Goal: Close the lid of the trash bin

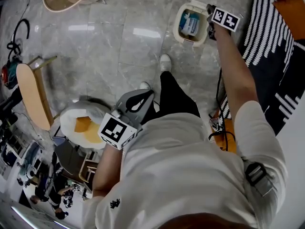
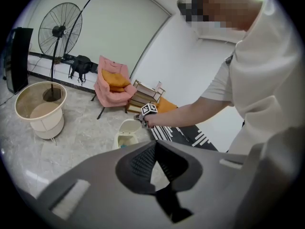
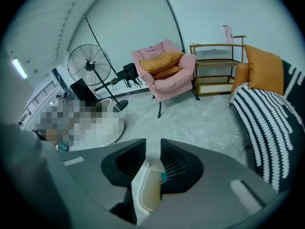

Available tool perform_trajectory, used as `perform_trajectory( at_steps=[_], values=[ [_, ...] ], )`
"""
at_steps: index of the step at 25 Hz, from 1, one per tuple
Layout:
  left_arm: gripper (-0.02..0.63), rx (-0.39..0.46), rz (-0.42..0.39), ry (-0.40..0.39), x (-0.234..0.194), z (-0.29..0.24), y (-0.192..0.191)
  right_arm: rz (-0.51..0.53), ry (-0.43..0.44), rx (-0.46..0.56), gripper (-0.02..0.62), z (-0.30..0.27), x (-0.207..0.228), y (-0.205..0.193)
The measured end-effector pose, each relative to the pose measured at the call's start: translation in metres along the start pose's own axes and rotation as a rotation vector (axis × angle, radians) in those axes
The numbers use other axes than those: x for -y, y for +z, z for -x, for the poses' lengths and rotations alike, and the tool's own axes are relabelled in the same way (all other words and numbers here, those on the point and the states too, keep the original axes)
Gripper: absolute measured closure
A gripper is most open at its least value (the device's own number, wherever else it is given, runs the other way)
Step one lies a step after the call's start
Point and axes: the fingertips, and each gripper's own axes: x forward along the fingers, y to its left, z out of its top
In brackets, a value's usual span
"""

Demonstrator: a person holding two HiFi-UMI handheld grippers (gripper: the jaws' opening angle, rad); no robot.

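We see the trash bin (image 1: pixel 177 25) standing open on the pale stone floor (image 1: pixel 119 42), far from the body and a little to the right, just left of the striped rug (image 1: pixel 269 30). Something blue and white (image 1: pixel 190 23) lies inside it. Its lid (image 3: pixel 147 190) stands up from the bin's right edge. The right gripper (image 1: pixel 210 26) is at that edge, its jaws drawn close with the cream lid between them, and we judge that it has hold of the lid. The left gripper (image 1: pixel 138 101) hangs near the body, well apart from the bin, with its jaw tips together on nothing. We think the main risk is the narrow hold: the jaws take only the lid's thin rim, so a swing off the hinge line could let it slip out and drop hard. The bin looks light and the floor smooth, and nothing braces it. A sideways push could therefore slide or tip it towards the left instead of turning the lid. We cannot tell whether the contents sit high enough to stop the lid from seating.
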Motion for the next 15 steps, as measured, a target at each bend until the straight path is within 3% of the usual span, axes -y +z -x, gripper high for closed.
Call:
perform_trajectory(
  at_steps=[15],
  values=[
    [0.551, 0.010, -0.017, -0.028, 0.014, 0.010, -0.013, -0.014, 0.002, -0.063, 0.522, 0.020, -0.008, -0.067]
  ],
)
